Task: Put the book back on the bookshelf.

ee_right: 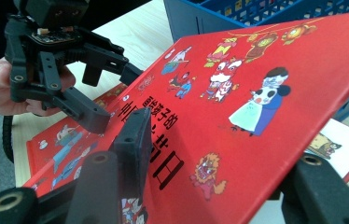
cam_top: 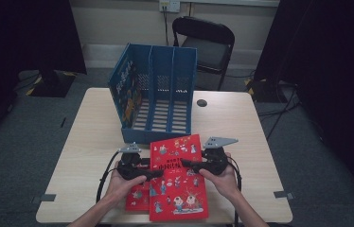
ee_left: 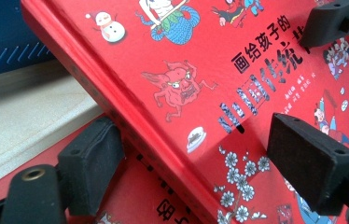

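On the cover of the red book [ee_left: 238, 107] in front of me I read black Chinese characters, 画给孩子的, in my left gripper view. Below them runs a larger title in patterned blue characters, which I cannot make out fully. Small print beside it is too tiny to read.

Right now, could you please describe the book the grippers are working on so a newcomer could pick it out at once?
Start at the blue file rack on the wooden table. Just in front of it, at the near edge, lie two red books. The top book is the one: larger, tilted up, lying partly over the lower book, with the left gripper at its left edge and the right gripper at its right edge.
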{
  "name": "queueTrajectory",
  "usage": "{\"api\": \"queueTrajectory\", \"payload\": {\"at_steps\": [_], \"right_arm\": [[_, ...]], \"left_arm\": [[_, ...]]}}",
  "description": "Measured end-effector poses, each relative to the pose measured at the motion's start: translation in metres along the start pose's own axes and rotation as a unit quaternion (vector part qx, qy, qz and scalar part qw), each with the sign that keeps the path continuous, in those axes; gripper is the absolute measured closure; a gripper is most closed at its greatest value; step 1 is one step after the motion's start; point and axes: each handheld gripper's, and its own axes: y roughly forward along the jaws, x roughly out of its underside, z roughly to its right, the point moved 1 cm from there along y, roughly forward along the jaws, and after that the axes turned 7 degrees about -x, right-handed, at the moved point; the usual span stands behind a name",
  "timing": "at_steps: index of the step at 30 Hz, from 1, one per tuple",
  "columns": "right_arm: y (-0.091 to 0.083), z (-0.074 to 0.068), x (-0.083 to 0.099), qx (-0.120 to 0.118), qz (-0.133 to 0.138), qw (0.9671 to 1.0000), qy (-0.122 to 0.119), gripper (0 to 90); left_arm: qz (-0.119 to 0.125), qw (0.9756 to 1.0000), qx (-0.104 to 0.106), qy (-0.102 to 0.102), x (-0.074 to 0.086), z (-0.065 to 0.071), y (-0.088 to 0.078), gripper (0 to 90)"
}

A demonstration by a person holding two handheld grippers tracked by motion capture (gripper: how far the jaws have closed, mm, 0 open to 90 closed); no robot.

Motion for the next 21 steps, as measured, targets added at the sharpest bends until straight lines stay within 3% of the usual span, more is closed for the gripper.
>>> {"api": "queueTrajectory", "payload": {"at_steps": [5,9,12,15,21], "right_arm": [[0.000,0.000,-0.001,-0.001,0.000,1.0000,0.001,49.8],[0.000,0.000,-0.003,-0.003,-0.001,1.0000,0.002,50.5],[0.000,0.000,-0.003,-0.004,-0.002,1.0000,0.002,50.5],[-0.001,0.001,-0.005,-0.005,0.000,1.0000,0.003,50.6],[-0.003,0.000,-0.015,0.008,0.003,1.0000,0.005,50.8]], "left_arm": [[-0.003,1.0000,0.003,-0.005,-0.001,-0.001,0.001,18.0],[-0.001,0.9996,0.015,-0.025,-0.001,-0.002,0.003,17.8],[-0.009,0.9994,0.016,-0.028,-0.005,-0.002,0.003,17.7],[-0.008,0.9998,0.015,-0.013,-0.010,-0.002,0.000,19.5],[0.010,0.9999,0.007,-0.008,-0.016,-0.002,-0.008,27.4]]}}
